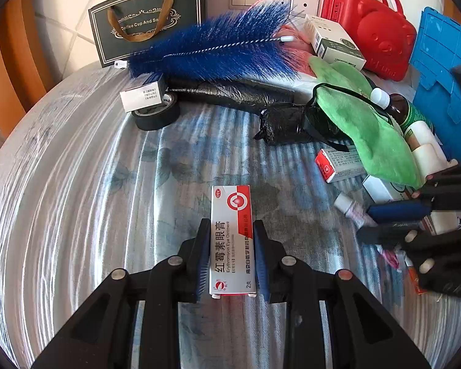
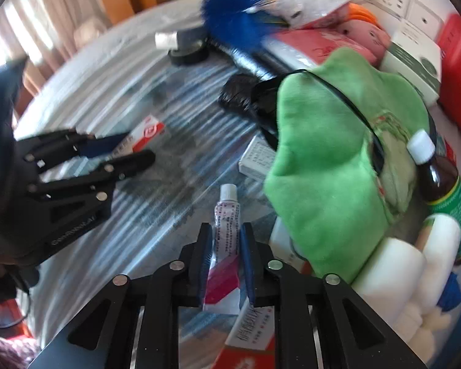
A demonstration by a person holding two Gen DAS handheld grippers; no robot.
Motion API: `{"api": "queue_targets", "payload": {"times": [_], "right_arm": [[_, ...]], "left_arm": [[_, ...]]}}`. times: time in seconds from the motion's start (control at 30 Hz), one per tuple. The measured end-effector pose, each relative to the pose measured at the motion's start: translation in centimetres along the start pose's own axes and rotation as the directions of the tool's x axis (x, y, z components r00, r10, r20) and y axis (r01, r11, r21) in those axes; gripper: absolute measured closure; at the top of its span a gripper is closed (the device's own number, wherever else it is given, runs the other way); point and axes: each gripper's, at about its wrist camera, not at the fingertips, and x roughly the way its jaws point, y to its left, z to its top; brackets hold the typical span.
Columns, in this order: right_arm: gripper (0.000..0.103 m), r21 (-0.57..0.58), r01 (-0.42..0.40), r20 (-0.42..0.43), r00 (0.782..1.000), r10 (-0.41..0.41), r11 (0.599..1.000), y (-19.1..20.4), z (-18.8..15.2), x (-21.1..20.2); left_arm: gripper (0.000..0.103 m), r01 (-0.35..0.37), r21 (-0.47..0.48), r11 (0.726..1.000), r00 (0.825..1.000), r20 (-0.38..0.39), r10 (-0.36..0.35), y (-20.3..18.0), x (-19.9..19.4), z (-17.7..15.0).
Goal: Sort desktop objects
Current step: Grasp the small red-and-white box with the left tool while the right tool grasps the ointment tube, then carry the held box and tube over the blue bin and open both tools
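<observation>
Ointment box [image 1: 233,240], red and white, lies flat on my worktop [image 1: 92,184], lengthwise between my left gripper [image 1: 232,256] fingers, which sit against its two long sides. Ointment tube [image 2: 226,246], white-capped: my right gripper [image 2: 226,261] fingers are closed against its sides. Green plush [image 2: 332,166] just right of the tube, brown bottle [image 2: 442,184] beside it. Black tape roll [image 1: 156,113] farther back. Blue bristle brush [image 1: 212,46] beyond, lying over the clutter; dark gift bag [image 1: 147,21] at the wall.
</observation>
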Motion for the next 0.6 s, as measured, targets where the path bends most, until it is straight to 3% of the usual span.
{"api": "queue_targets", "payload": {"times": [0.23,0.3,0.4,0.6], "right_arm": [[0.086,-0.071,0.105,0.014,0.994,-0.104,0.992,1.9,-0.4,0.8],[0.086,-0.011,0.023,0.022,1.0,-0.022,1.0,1.5,-0.8,0.4],[0.086,0.084,-0.037,0.08,0.996,0.03,0.996,0.1,-1.1,-1.7],[0.086,0.157,-0.081,0.223,0.974,0.044,0.984,-0.8,-1.6,-8.7]], "left_arm": [[0.077,0.003,0.014,1.0,1.0,0.013,-0.003,0.0,0.0,0.0],[0.078,0.008,0.021,1.0,1.0,0.013,-0.008,0.2,-0.3,-0.1],[0.078,0.009,0.011,1.0,0.999,0.041,-0.009,0.5,-1.3,-0.2],[0.078,-0.021,0.112,0.993,0.986,0.167,0.002,-1.2,-6.5,1.8]]}}
